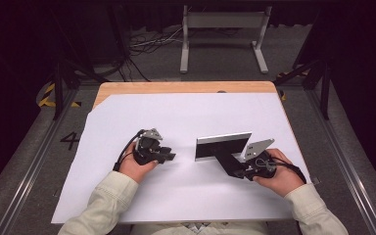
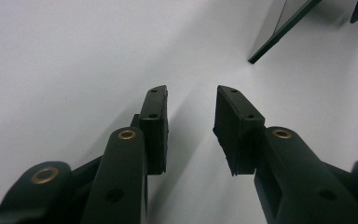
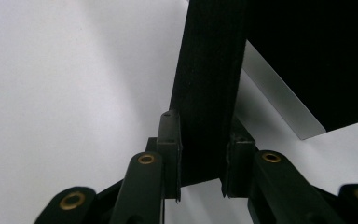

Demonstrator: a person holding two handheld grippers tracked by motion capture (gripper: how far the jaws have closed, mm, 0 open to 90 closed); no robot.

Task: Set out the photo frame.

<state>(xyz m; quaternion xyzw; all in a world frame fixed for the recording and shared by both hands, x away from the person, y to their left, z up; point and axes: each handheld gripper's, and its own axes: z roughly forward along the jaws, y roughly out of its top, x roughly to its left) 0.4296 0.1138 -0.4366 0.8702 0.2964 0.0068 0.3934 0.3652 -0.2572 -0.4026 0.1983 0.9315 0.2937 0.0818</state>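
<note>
A black picture frame (image 1: 223,146) with a silvery edge stands tilted on the white sheet right of centre, its back leg (image 1: 227,163) reaching toward the person. My right gripper (image 1: 239,170) is shut on that leg. In the right gripper view the jaws clamp the black leg (image 3: 205,84) from both sides, the right gripper (image 3: 203,122) low in the frame, with the frame's dark back (image 3: 317,56) beyond. My left gripper (image 1: 169,156) rests on the sheet left of the frame, apart from it. In its own view the left gripper (image 2: 191,98) is open on nothing, and the frame's corner (image 2: 284,30) shows top right.
A large white sheet (image 1: 186,117) covers the wooden table (image 1: 176,87). Beyond the far edge stand a grey metal stand (image 1: 223,22) and loose cables (image 1: 147,44) on the floor. Rails (image 1: 29,161) run along both sides of the table.
</note>
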